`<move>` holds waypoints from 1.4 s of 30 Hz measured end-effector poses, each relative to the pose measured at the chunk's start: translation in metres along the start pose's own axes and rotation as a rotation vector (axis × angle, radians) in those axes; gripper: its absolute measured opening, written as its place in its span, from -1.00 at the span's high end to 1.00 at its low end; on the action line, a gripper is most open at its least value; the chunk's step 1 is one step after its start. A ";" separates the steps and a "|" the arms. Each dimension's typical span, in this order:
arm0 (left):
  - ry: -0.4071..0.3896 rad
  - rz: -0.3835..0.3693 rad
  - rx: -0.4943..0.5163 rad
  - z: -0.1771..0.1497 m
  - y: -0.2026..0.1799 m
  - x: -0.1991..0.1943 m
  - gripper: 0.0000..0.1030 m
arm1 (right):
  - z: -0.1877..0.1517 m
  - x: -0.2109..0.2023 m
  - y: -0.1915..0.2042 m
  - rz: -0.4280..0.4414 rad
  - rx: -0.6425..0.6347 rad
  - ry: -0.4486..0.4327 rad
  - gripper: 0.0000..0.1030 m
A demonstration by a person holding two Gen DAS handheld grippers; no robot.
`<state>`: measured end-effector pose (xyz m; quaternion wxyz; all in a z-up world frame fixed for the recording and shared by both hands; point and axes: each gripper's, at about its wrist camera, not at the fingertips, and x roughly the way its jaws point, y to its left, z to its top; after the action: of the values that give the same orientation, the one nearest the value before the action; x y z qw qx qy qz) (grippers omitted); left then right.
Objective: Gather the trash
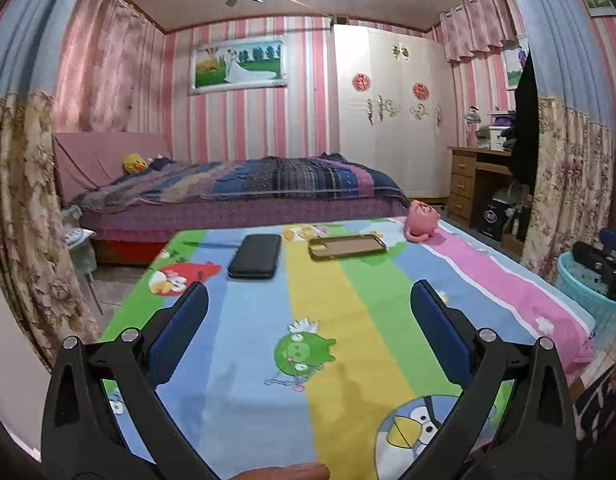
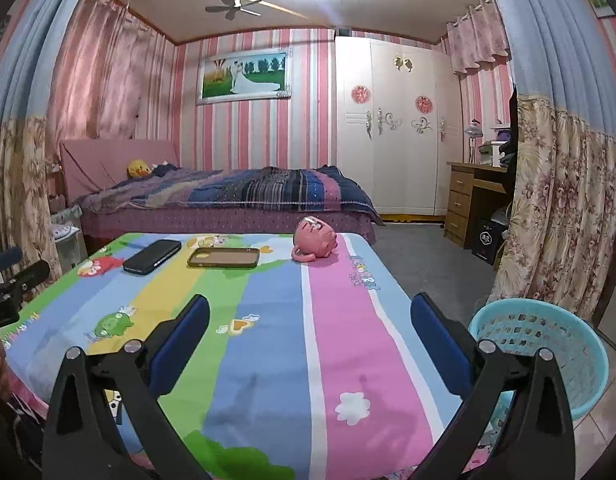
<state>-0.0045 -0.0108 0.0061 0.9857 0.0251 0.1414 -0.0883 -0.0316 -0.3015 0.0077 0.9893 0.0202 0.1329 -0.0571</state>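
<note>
Basket (image 2: pixel 548 356) pale blue, perforated, left hand-held gripper (image 1: pixel 308 300) and right hand-held gripper (image 2: pixel 310 304) wide, empty

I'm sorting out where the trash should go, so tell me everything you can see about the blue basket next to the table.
The blue basket is a round, light turquoise tub that looks like plastic, with rows of small square holes through its wall and a smooth rolled rim. It stands upright on the tiled floor, just off the right edge of the table with the striped cartoon cloth, in front of a floral curtain. What shows of its inside looks empty. Nothing visibly touches it.
</note>
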 end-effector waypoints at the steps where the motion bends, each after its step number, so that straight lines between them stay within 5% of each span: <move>1: 0.016 -0.008 -0.003 -0.002 0.000 0.003 -0.90 | 0.000 0.002 0.000 0.002 0.003 0.009 -0.91; 12: 0.024 0.012 -0.002 -0.007 -0.008 0.010 -0.90 | -0.004 0.018 0.000 0.005 0.004 0.064 -0.91; 42: 0.031 0.006 0.006 -0.007 -0.013 0.010 -0.90 | -0.006 0.014 0.009 -0.012 -0.015 0.049 -0.91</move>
<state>0.0011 -0.0249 -0.0040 0.9836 0.0297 0.1565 -0.0852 -0.0191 -0.2938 -0.0013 0.9855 0.0135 0.1575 -0.0617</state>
